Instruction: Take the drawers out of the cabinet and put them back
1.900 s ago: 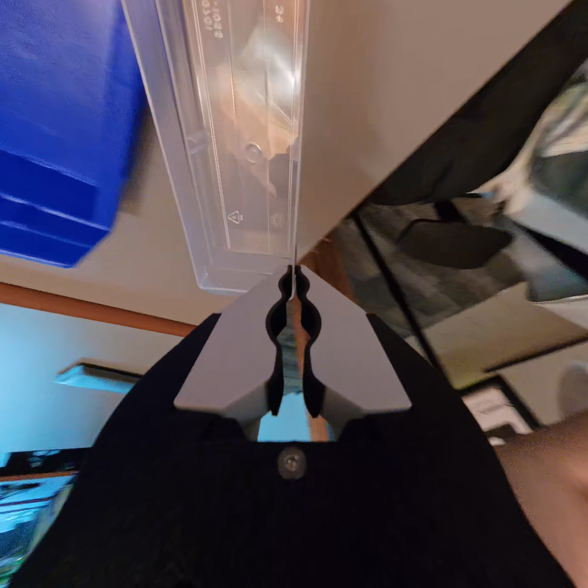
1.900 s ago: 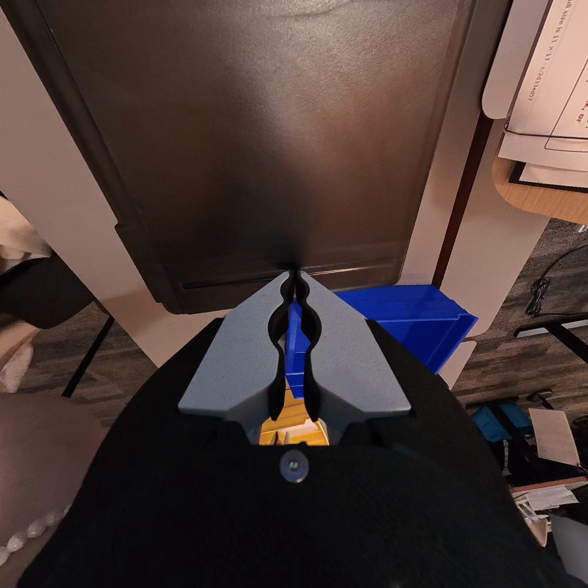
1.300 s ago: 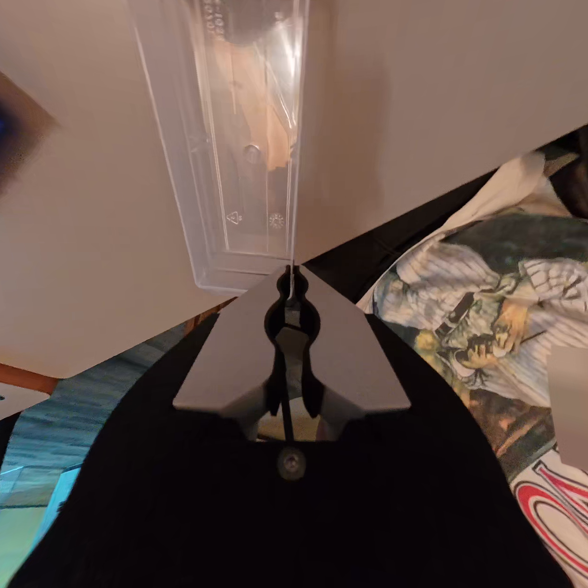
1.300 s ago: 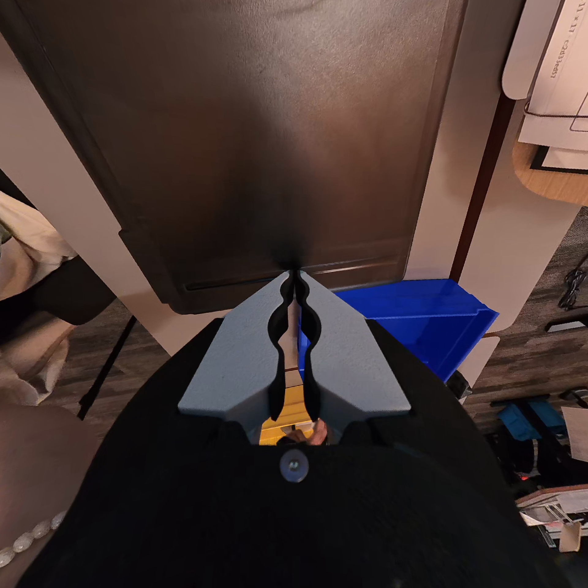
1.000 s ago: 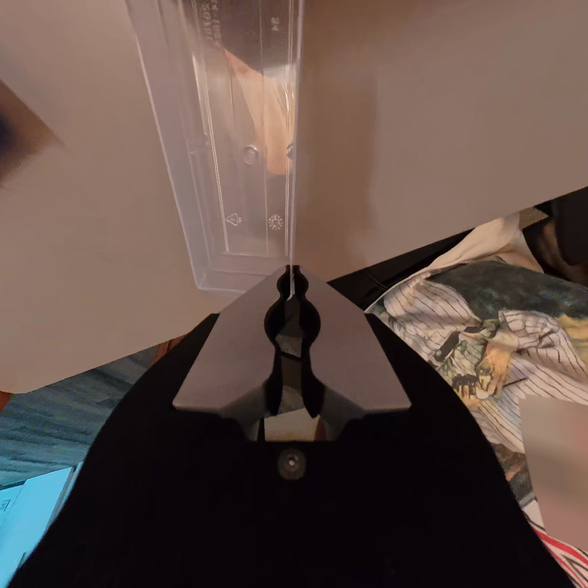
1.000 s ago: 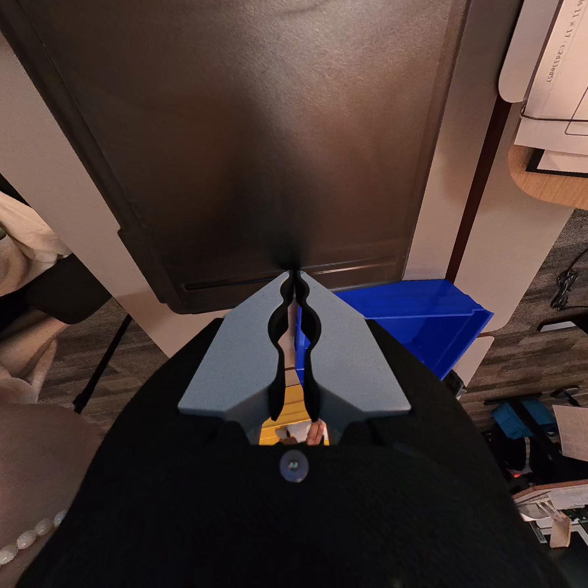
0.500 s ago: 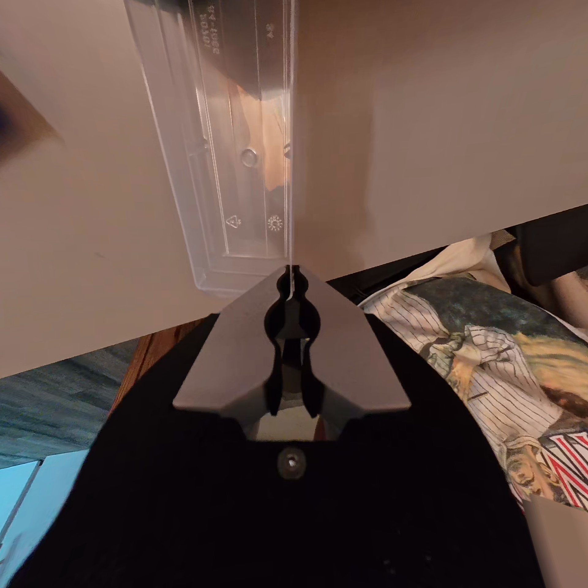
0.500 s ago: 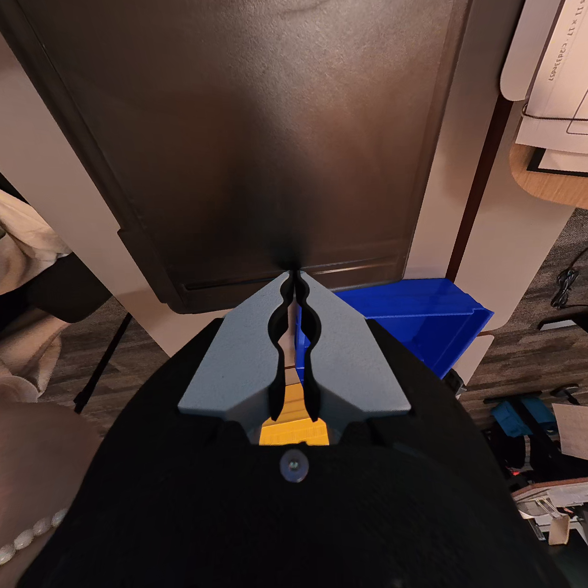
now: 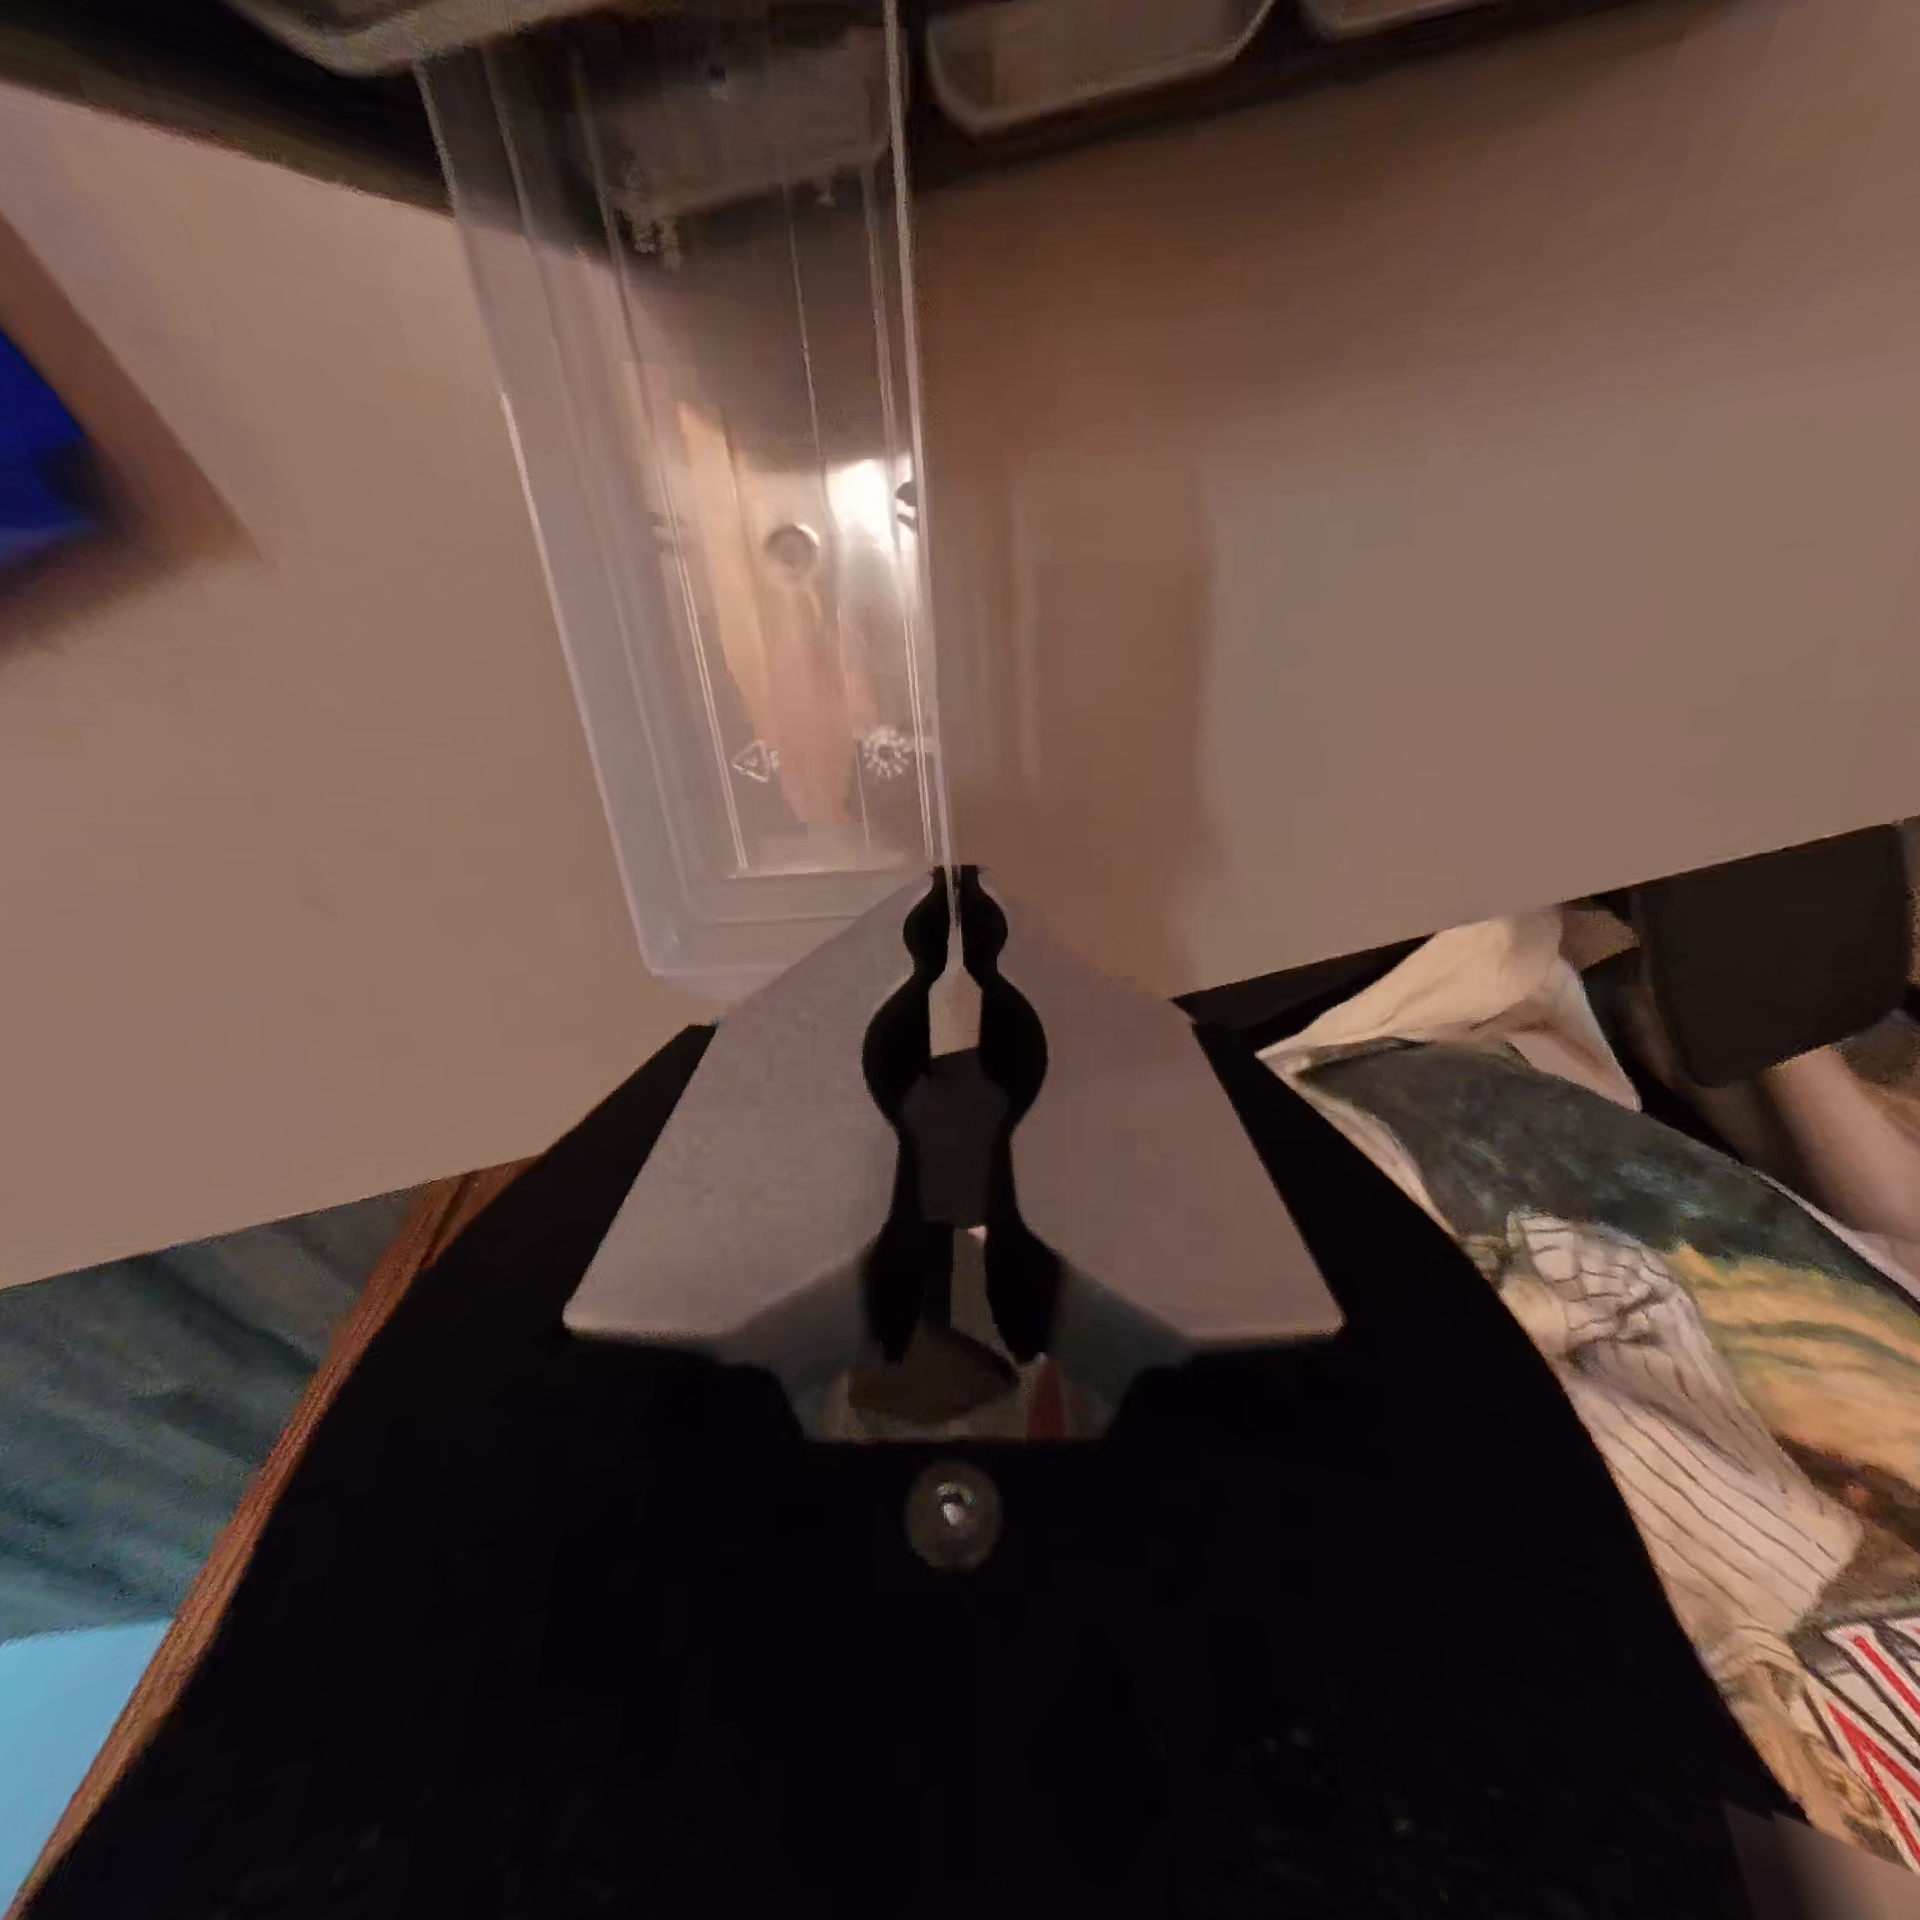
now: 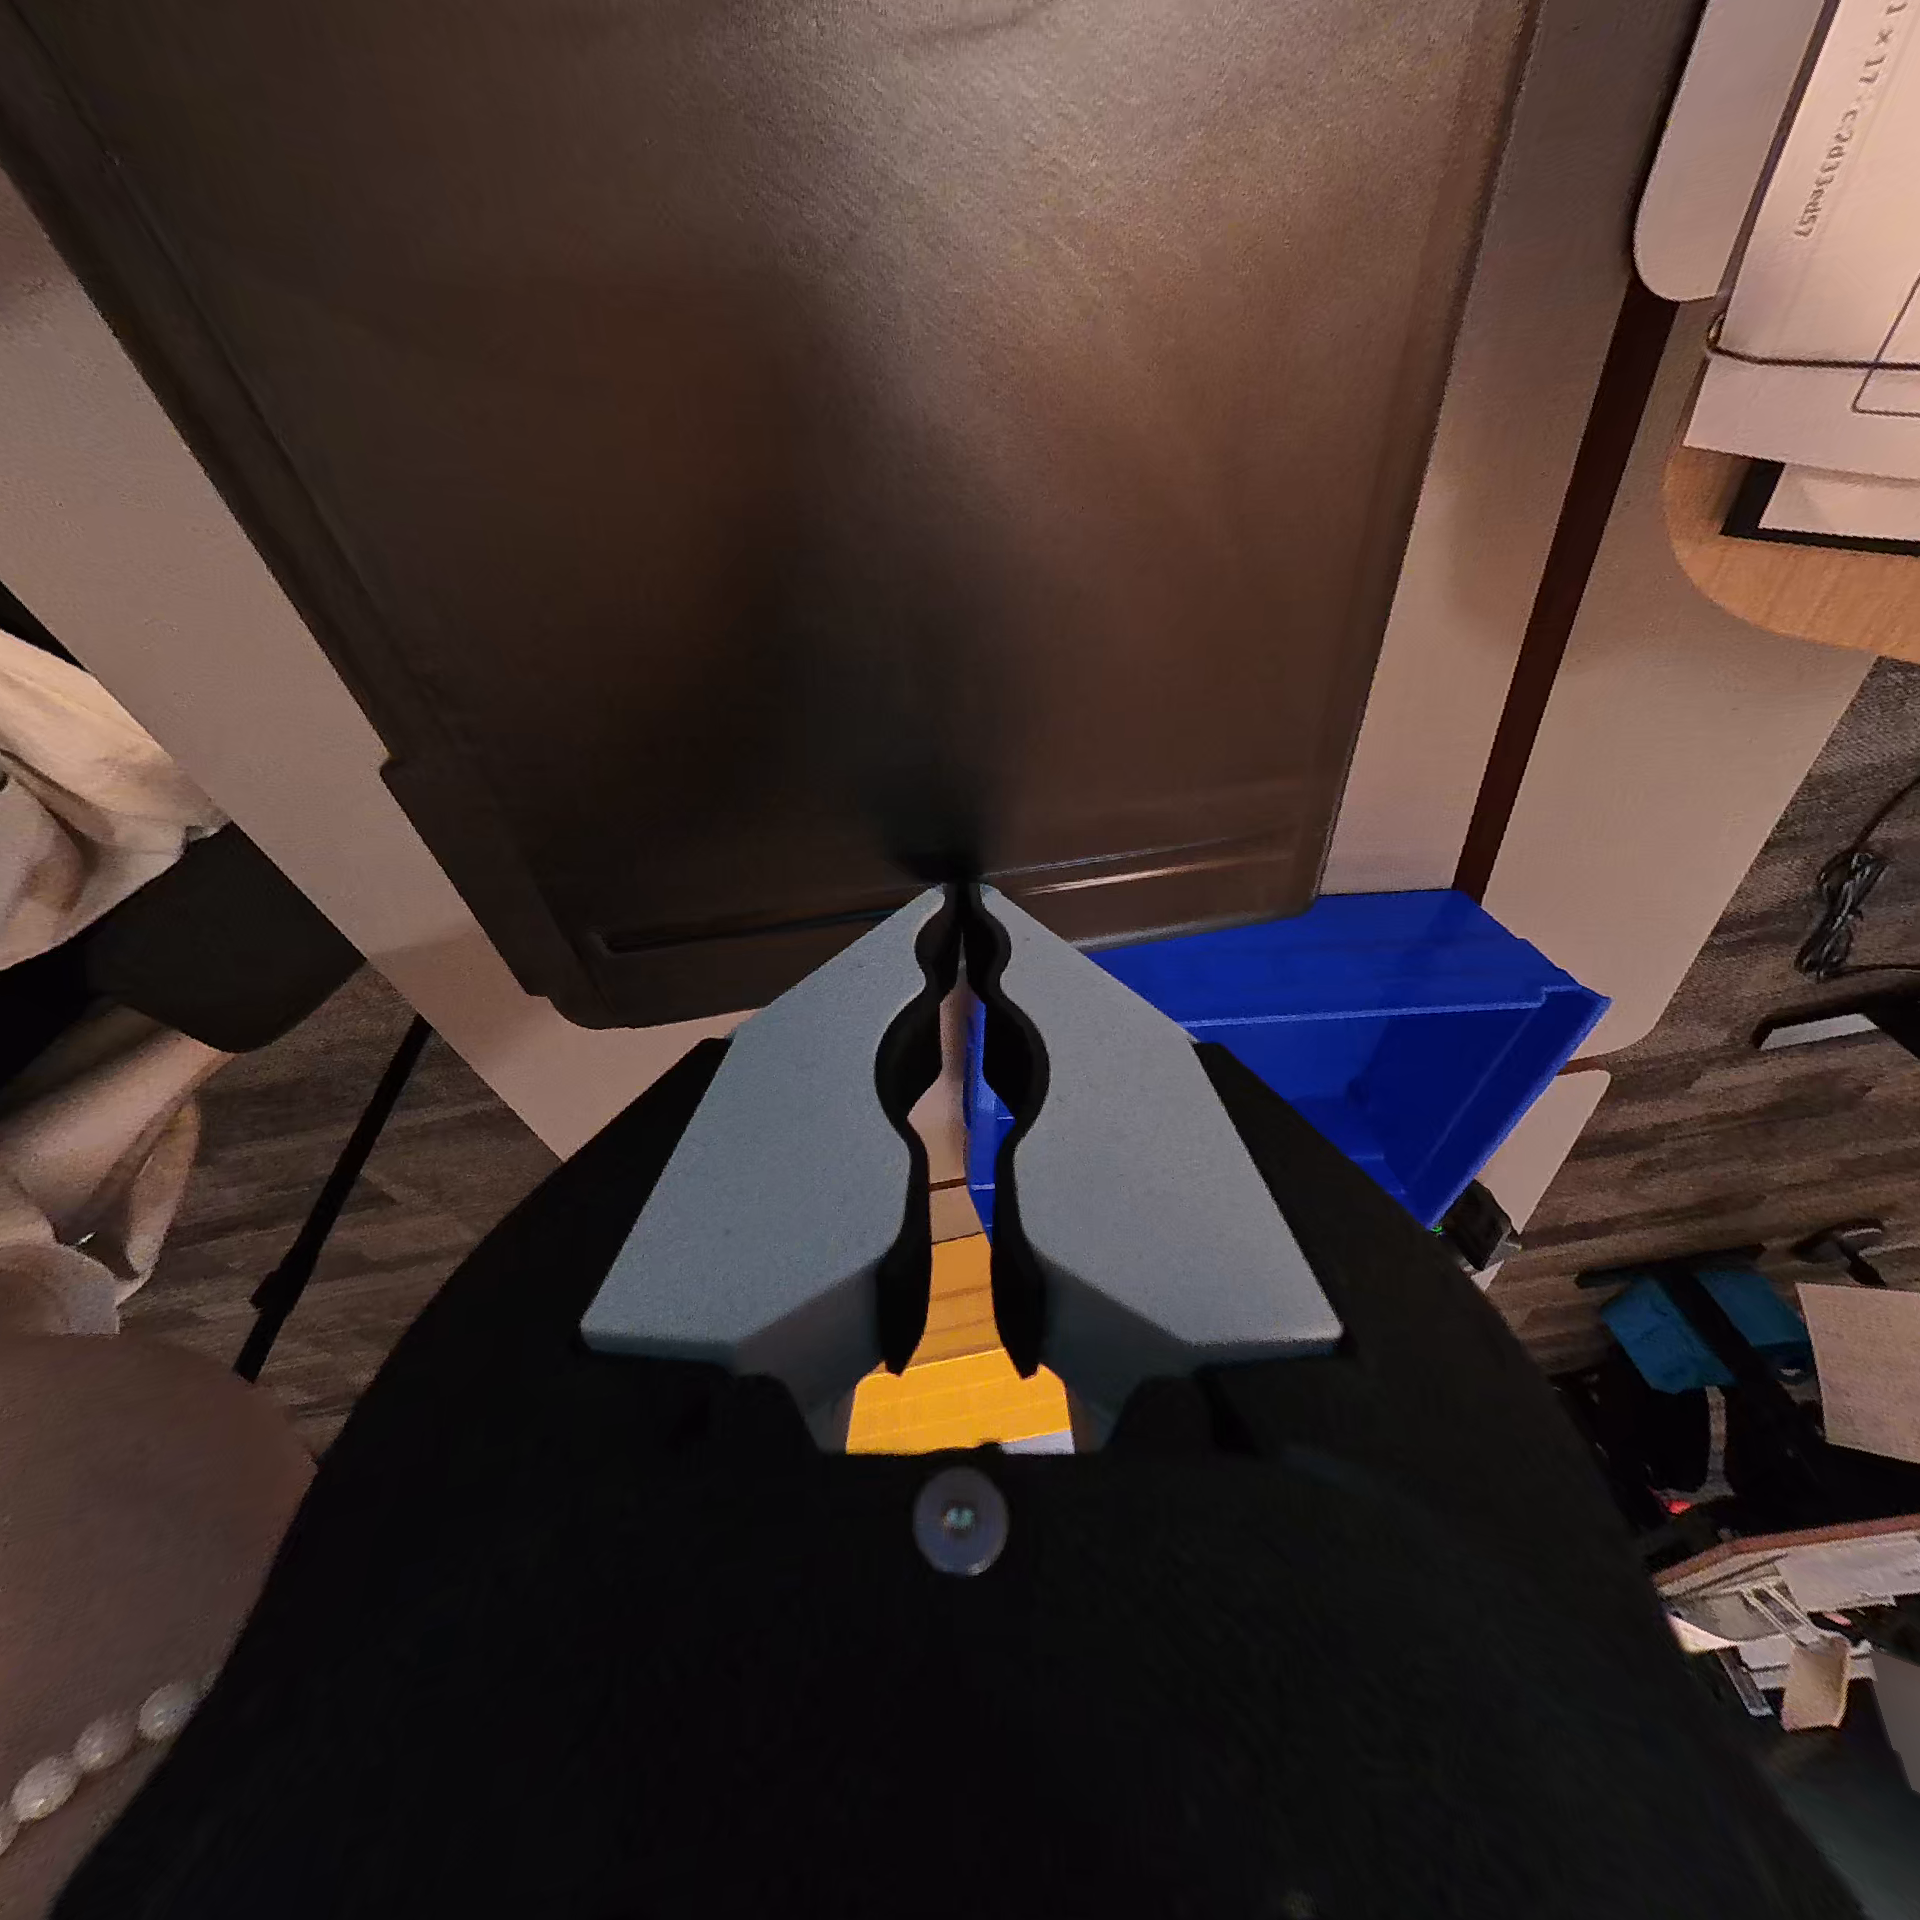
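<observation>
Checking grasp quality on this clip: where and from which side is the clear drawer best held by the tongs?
By its thin side wall at the near end, approached lengthwise from that end, as the left tongs do now. The clear drawer is long and narrow, and its wall runs edge-on into the closed fingers, so the flat pads can pinch it. The far end then points toward the cabinet, likely easing insertion.
</observation>
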Demonstrator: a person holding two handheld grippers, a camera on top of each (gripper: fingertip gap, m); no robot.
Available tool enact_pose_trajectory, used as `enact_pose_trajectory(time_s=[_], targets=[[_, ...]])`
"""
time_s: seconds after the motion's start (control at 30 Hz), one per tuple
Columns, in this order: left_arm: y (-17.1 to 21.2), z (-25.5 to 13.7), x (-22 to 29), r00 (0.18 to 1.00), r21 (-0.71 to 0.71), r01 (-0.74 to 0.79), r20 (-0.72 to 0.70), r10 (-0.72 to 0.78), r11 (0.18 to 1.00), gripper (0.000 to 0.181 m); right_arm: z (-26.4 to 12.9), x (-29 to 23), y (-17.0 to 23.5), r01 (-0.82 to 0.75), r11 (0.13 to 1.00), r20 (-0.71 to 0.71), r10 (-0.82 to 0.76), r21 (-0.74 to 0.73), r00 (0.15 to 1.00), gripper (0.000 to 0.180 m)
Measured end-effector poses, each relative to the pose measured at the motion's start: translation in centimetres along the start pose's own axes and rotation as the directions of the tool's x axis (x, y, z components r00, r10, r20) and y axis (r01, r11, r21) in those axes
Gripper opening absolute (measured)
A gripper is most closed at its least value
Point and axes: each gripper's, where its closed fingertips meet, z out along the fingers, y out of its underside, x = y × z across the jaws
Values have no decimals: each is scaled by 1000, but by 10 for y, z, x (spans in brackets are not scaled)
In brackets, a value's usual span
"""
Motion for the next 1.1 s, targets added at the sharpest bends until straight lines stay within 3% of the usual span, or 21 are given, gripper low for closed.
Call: enact_pose_trajectory(time_s=[0.17,0.3,0.47,0.6,0.77,0.87,0.9,1.0,1.07,1.1], targets=[[-10,-3,4,994,127,-110,41,105,986,0,0,0,0,-5,1000,4,5,10,1000,0],[-21,5,10,974,305,-226,104,204,925,1,0,0,0,-3,1000,-6,3,0,1000,0],[-52,12,3,919,597,-383,324,225,705,3,0,0,0,1,1000,-19,-1,-2,1000,0],[-74,12,9,912,766,-408,367,183,497,4,0,0,0,-10,1000,-18,10,18,1000,0],[-91,0,4,853,814,-514,519,57,270,8,0,0,0,-16,1000,-19,16,14,1000,0],[-82,-11,18,839,831,-542,543,29,123,34,0,0,0,-19,1000,-24,19,5,1000,0],[-75,-15,21,824,822,-565,566,6,69,35,0,0,0,-19,1000,-27,20,4,999,0],[-50,-19,19,753,753,-656,651,-89,-43,22,0,0,0,-12,1000,-32,13,16,999,0],[-39,-8,11,656,657,-752,742,-136,-43,0,0,0,0,-13,999,-24,14,33,1000,0],[-37,0,3,579,585,-811,800,-157,-10,0,0,0,0,-16,999,-18,17,39,1000,0]])
